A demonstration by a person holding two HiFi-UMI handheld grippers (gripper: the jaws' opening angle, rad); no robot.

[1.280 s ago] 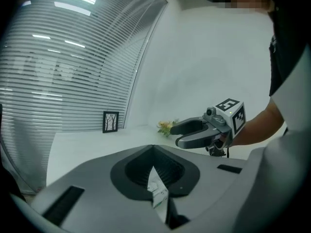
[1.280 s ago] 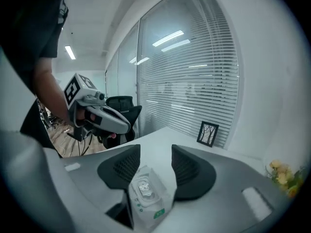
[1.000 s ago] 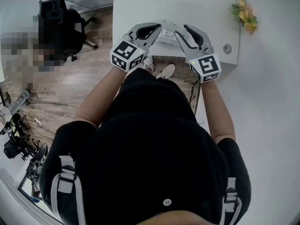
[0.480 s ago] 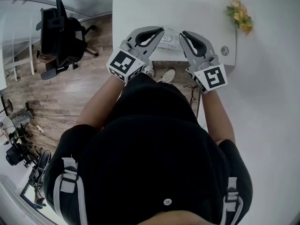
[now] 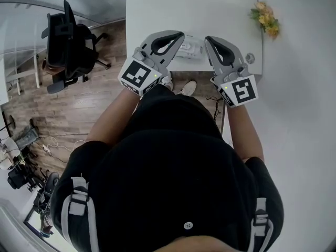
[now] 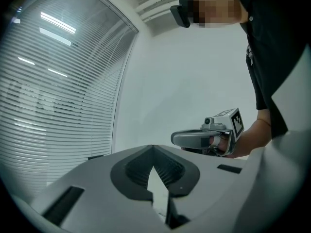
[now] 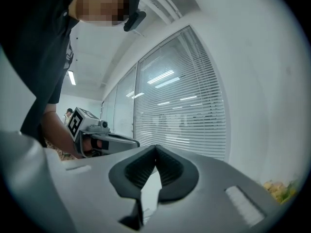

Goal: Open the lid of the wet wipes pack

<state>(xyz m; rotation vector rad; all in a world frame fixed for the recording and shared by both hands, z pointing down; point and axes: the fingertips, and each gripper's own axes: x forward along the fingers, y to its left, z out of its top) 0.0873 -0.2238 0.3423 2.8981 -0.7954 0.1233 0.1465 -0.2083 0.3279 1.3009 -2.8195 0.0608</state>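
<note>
The wet wipes pack point(image 5: 190, 47) is a white packet lying on the white table point(image 5: 157, 9) near its front edge, partly hidden between my two grippers. My left gripper point(image 5: 180, 34) hangs above the pack's left side, jaws shut with nothing in them. My right gripper point(image 5: 208, 38) hangs above its right side, also shut and empty. In the left gripper view my left gripper point(image 6: 153, 148) has its tips meeting, and the right gripper point(image 6: 204, 139) shows beyond. In the right gripper view my right gripper point(image 7: 155, 147) is closed tip to tip, with the left gripper point(image 7: 104, 140) at the left. Both point about level, and neither gripper view shows the pack.
A bunch of yellow flowers point(image 5: 266, 17) lies at the table's far right, and a round cable grommet point(image 5: 250, 59) sits near the right front corner. A black office chair point(image 5: 65, 35) stands on the wood floor to the left. Window blinds point(image 7: 184, 115) fill the wall behind.
Both grippers have risen off the table toward the head camera and now look larger. The pack stays lying on the table between them.
</note>
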